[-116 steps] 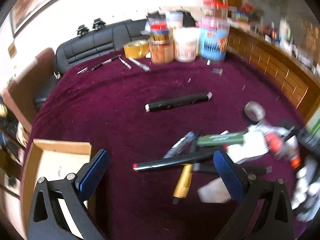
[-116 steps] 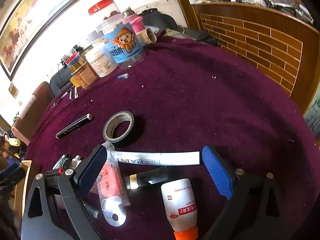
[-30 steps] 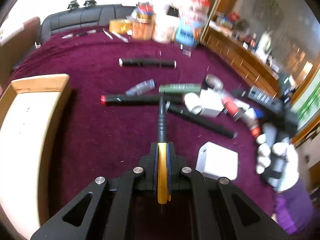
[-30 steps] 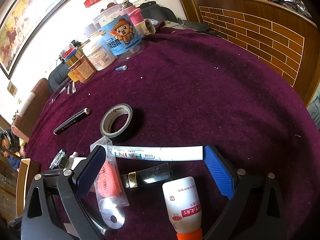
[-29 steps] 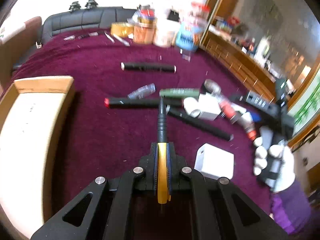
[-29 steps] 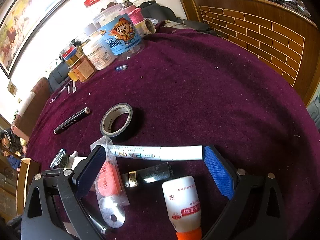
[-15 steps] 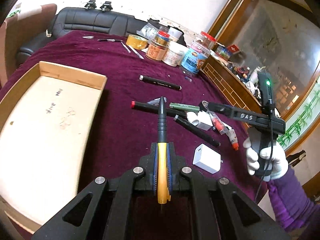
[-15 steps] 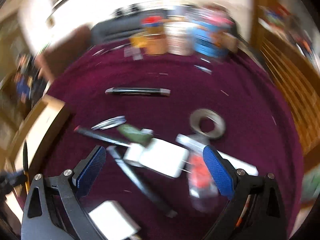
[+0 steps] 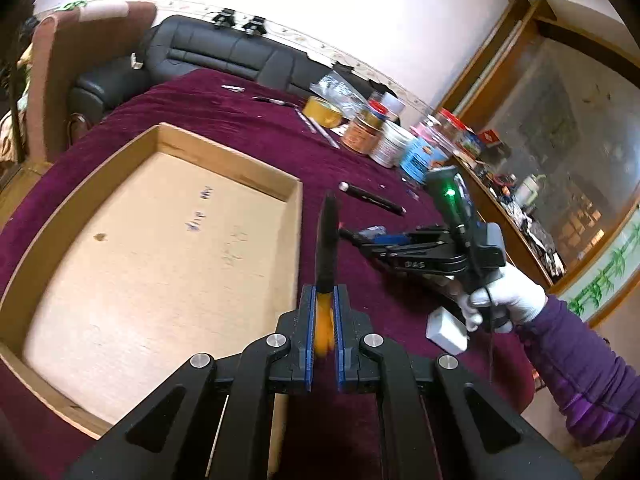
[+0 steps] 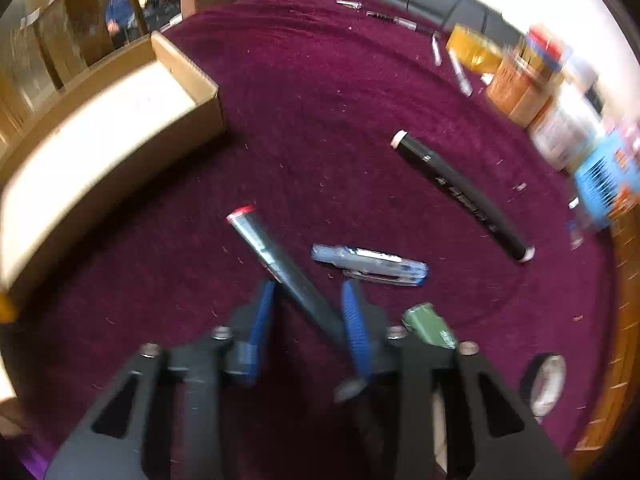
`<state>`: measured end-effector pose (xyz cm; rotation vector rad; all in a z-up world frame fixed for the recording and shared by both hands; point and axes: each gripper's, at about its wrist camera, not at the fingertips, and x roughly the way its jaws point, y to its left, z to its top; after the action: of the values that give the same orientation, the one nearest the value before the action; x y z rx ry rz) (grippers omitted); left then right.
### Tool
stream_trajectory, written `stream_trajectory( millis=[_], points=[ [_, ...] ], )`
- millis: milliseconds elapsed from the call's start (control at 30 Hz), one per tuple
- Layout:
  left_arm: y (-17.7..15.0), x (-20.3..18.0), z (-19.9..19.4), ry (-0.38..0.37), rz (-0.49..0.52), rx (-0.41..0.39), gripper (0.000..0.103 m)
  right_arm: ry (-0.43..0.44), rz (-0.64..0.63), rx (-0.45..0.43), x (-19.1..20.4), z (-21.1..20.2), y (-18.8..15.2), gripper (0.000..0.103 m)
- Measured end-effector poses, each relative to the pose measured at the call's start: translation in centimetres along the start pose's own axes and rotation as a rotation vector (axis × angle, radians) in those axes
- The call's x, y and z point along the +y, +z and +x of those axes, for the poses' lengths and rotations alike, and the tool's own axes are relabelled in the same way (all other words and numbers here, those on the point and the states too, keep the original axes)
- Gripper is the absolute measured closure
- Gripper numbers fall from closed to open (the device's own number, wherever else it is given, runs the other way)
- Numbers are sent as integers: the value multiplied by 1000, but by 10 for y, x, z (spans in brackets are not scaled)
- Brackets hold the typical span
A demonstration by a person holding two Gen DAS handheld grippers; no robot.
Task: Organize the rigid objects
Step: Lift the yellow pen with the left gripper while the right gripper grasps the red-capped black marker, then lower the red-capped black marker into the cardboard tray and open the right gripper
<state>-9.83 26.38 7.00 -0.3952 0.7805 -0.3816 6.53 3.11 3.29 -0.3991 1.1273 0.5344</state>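
Note:
My left gripper is shut on a gold-and-black pen, held in the air beside the right wall of an open cardboard box. My right gripper is partly closed, its jaws straddling a dark marker with a red cap that lies on the maroon tablecloth; the blue pads are near the marker, and contact is unclear. The right gripper also shows in the left wrist view, low over the table. The box corner appears in the right wrist view.
On the cloth lie a clear blue pen, a black marker, a green marker, a tape roll and a white adapter. Jars stand at the far edge. A sofa is behind.
My left gripper has carried the gold pen up and left to the box edge. My right gripper has swung from the paint marker and glue to the red-capped marker, and its jaws have narrowed.

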Motion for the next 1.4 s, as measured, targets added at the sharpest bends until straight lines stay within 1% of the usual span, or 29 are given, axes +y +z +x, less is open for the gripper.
stream_trajectory(
  millis=[33,133,233,333,433,467,533,567,600,633,667,733,800,900,933,1000,1067,1100,1167,1200,1267,1300,1367,1400],
  points=[
    [2,6,0,-2,-15,-2,97,3,4,0,1,1,2,91],
    [5,15,4,-9,-37,-3,97,19,35,-14,3,-3,1,91],
    [6,19,3,-12,-35,-8,97,62,87,-69,1,-20,0,91],
    [5,17,2,-15,-27,-10,97,125,146,-139,-2,-42,-3,91],
    [5,11,1,-24,-13,-6,97,204,193,-204,7,-61,-2,91],
    [4,6,1,-22,5,1,96,239,212,-220,8,-68,-3,90],
    [3,-1,4,-9,25,13,89,293,240,-240,13,-75,-3,90],
    [2,-3,6,5,21,18,81,330,260,-243,17,-76,0,90],
    [2,-3,6,11,9,18,76,365,278,-242,20,-75,2,90],
    [2,0,5,13,-15,15,76,421,308,-239,25,-72,7,90],
    [1,3,3,13,-37,11,76,459,329,-232,31,-68,13,90],
    [0,12,-3,23,-82,1,73,493,352,-216,43,-58,24,90],
    [-2,19,-8,51,-108,-13,69,471,366,-201,59,-44,41,90],
    [-7,31,-19,114,-138,-36,63,459,447,-185,71,-23,64,90],
    [-8,35,-22,124,-146,-41,62,463,483,-180,72,-18,68,90],
    [-12,43,-29,137,-166,-52,57,508,574,-152,72,0,75,90],
    [-14,52,-34,146,-186,-59,54,490,613,-134,77,11,76,90],
    [-14,56,-35,147,-194,-61,53,465,616,-127,81,15,77,90],
    [-15,62,-38,148,-204,-66,51,386,616,-120,84,19,77,90],
    [-16,65,-39,147,-208,-68,49,340,621,-121,84,18,77,88],
    [-17,70,-38,141,-219,-69,49,285,610,-140,83,9,76,88],
    [-17,72,-37,137,-224,-68,49,272,600,-145,82,5,75,88],
    [-17,77,-38,128,-231,-68,49,255,540,-170,81,-13,70,87],
    [-17,78,-38,125,-232,-71,49,234,493,-181,82,-23,66,83]
  ],
)
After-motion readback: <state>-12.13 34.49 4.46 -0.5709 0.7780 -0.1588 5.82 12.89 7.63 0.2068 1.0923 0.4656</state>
